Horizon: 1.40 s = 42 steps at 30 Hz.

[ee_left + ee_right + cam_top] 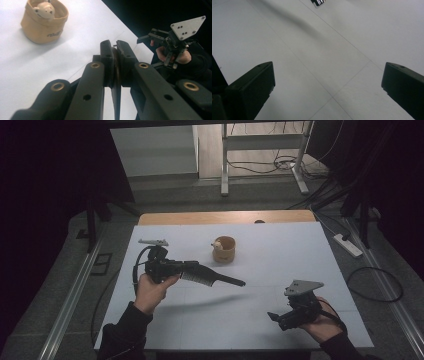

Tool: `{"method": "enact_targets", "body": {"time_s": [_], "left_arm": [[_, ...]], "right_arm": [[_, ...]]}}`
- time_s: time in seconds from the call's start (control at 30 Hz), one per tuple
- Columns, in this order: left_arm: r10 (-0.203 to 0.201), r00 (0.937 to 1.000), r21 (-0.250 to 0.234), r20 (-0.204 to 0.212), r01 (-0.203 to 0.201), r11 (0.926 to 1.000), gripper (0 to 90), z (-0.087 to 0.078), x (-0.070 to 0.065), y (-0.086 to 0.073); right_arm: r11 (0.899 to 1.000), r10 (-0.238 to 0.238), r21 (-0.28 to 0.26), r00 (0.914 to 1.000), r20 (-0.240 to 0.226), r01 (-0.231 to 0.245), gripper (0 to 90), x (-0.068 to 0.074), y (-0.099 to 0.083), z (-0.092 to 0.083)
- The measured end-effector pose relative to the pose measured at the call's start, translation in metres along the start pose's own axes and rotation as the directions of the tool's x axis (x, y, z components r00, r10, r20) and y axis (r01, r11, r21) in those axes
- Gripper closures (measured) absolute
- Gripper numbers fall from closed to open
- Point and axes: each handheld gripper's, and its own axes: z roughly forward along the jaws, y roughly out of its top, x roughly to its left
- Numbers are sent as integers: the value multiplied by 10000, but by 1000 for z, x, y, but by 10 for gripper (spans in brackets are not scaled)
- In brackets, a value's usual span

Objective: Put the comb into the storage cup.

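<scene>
My left gripper [192, 268] is held above the left part of the white table [300, 250] and is shut on a black brush [212, 278]. The brush's bristles hang down and its thin handle points right. In the left gripper view the jaws [115, 48] press on the brush's thin edge [116, 75]. A tan pot [224, 250] with a small bear figure [46, 11] in it stands behind the brush, apart from it. Near the front right my right gripper [278, 319] is open and holds nothing. Its jaws [328, 85] stand wide apart over bare table.
The table's wooden back edge [225, 216] shows behind the white sheet. A power strip [347, 245] and cables [375, 285] lie on the floor at the right. A metal stand [225, 165] rises behind the table. Dark curtains hang on both sides.
</scene>
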Motion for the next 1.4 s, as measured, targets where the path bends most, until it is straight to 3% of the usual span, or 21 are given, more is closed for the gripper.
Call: {"method": "enact_targets", "body": {"time_s": [0.9,1.4], "left_arm": [[-470,9960,-915,-760,400,9950,834,-37,19,13],[-372,9931,-1118,-1115,246,9934,835,-51,17,34]], "right_arm": [[9936,1128,-99,9909,732,-1123,0,-12,-26,-22],[9844,1757,-65,9798,958,-1759,0,-14,-39,-32]]}}
